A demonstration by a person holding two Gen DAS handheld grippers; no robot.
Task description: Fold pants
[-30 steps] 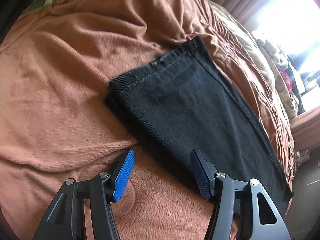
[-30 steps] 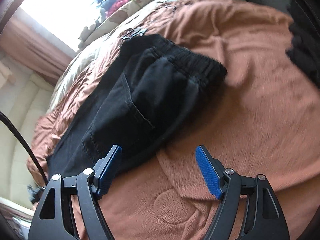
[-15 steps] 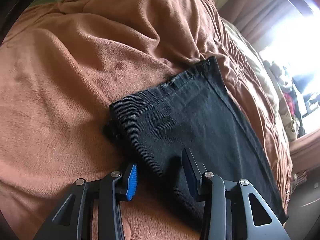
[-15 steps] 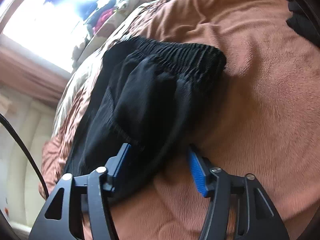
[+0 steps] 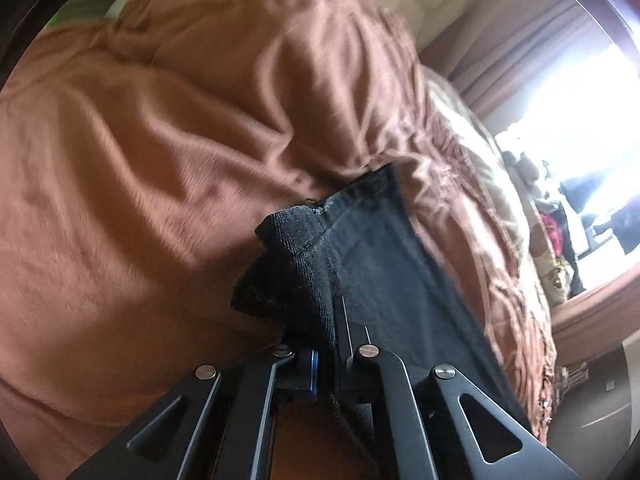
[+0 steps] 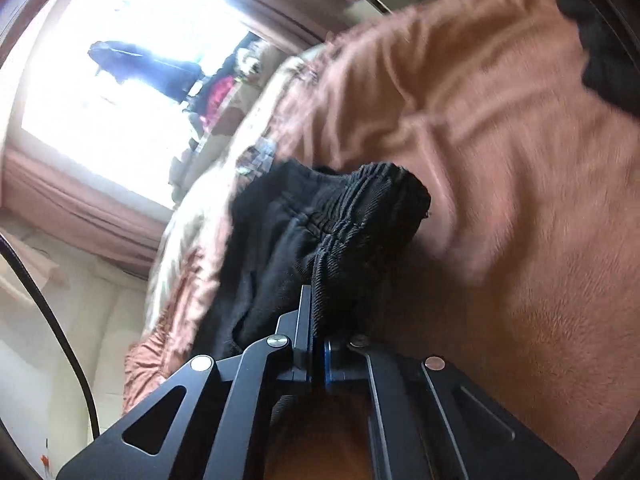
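Observation:
Black pants (image 5: 384, 272) lie lengthwise on a brown blanket (image 5: 140, 184) on a bed. My left gripper (image 5: 330, 332) is shut on the near edge of the leg end, and the hem corner is bunched and lifted above the jaws. In the right wrist view my right gripper (image 6: 314, 320) is shut on the near edge of the pants (image 6: 280, 240) close to the ribbed elastic waistband (image 6: 372, 208), which is lifted and crumpled above the blanket (image 6: 500, 160).
A beige quilt (image 5: 484, 160) lies along the far side of the bed. A bright window (image 6: 92, 64) with curtains stands beyond it. A black cable (image 6: 52, 320) runs down the left of the right wrist view. A dark item (image 6: 600, 40) sits at the blanket's far right.
Both grippers went from open beside the pants to shut on the near edge. The leg hem and the waistband have lifted and bunched up off the blanket.

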